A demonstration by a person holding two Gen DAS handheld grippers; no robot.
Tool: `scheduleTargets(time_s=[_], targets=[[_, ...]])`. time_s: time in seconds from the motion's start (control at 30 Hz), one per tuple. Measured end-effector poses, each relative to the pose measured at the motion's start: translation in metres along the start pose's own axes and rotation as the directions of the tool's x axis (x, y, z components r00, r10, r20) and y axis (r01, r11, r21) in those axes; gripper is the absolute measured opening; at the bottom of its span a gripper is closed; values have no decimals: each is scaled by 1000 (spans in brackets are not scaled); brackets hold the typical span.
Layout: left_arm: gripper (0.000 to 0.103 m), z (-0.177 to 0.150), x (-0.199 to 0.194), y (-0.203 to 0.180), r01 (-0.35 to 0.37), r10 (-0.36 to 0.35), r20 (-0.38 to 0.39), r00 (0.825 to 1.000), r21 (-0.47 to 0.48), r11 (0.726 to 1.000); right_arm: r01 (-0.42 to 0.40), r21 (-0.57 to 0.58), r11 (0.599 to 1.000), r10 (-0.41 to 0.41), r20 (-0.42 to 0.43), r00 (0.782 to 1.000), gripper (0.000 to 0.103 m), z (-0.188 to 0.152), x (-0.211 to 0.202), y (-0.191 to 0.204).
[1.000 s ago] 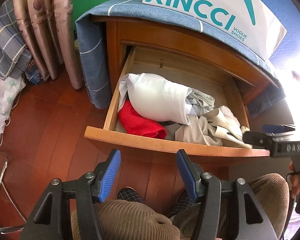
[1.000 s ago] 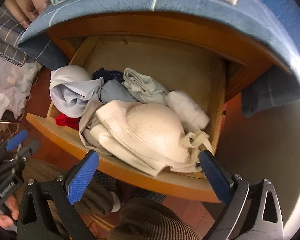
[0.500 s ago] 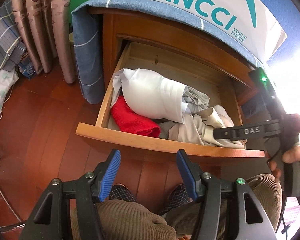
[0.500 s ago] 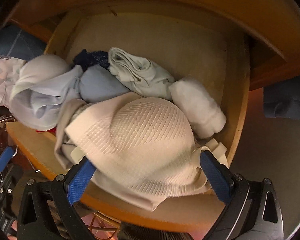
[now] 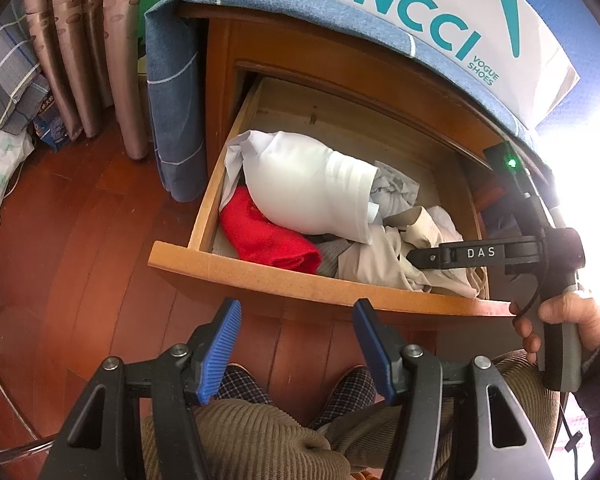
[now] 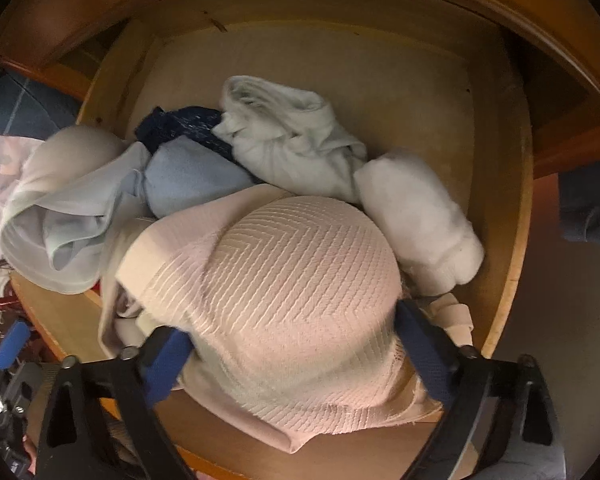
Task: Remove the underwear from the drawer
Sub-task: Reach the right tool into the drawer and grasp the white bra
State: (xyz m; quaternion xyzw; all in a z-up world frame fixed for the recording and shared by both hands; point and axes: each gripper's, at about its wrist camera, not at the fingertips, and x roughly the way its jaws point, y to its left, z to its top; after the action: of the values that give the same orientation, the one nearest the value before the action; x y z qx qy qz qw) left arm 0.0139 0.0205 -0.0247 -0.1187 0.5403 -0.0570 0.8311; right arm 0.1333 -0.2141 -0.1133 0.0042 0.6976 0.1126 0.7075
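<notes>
beige bra (image 6: 296, 280) against drawer (image 6: 512, 280) front edge

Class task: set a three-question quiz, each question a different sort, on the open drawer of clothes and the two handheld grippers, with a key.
1. True or false: the left gripper is inside the drawer.
2. Which garment sits between the right gripper fingers: A red cloth, B cream ribbed bra, C white roll?
3. Fill in: the bag on the cabinet reads ____.

Key: 1 false; 2 B; 3 XINCCI.
</notes>
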Motion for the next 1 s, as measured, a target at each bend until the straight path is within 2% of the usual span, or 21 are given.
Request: scheduleTargets(time_s=[0.13, 0.27, 0.33, 0.43, 0.5, 0.53, 0.77, 0.9, 0.93, 1.0], targets=[[60, 0, -1, 2, -2, 2, 3, 1000, -9, 1000, -31, 6, 1000, 31, 5, 1000, 69, -4, -1, -5], [60, 0, 0, 2, -7, 7, -2, 1000, -9, 1000, -51, 24, 998, 50, 21, 999, 55, -11, -12, -17], [60, 1, -1, 2, -14, 14, 0, 1000, -11, 1000, -52, 29, 998, 51, 39, 998, 45, -16, -18, -21], [60, 2, -3, 4, -25, 25, 5, 1000, -20, 999, -53, 55, 997, 49, 67, 997, 37, -21, -26, -31], [60, 3, -6, 5, -27, 27, 10, 1000, -28, 999, -58, 74, 996, 52, 87, 995, 33, -25, -33, -37], [60, 5, -7, 5, -26, 26, 9, 1000, -30, 999, -59, 81, 995, 51, 92, 994, 31, -34, -48, -25], [60, 20, -11, 7, -13, 14, 10, 1000, -68, 998, -46, 89, 995, 31, 159, 987, 27, -55, -68, -24], [60, 35, -10, 3, 32, -31, 6, 999, -93, 995, -60, 96, 994, 42, 184, 982, 26, -61, -71, -22], [60, 39, -10, 3, 39, -38, 8, 999, -101, 994, -63, 95, 994, 44, 187, 981, 26, -62, -72, -21], [68, 48, -10, -1, 46, -44, 20, 999, -114, 992, -65, 99, 993, 45, 190, 981, 26, -60, -70, -20]])
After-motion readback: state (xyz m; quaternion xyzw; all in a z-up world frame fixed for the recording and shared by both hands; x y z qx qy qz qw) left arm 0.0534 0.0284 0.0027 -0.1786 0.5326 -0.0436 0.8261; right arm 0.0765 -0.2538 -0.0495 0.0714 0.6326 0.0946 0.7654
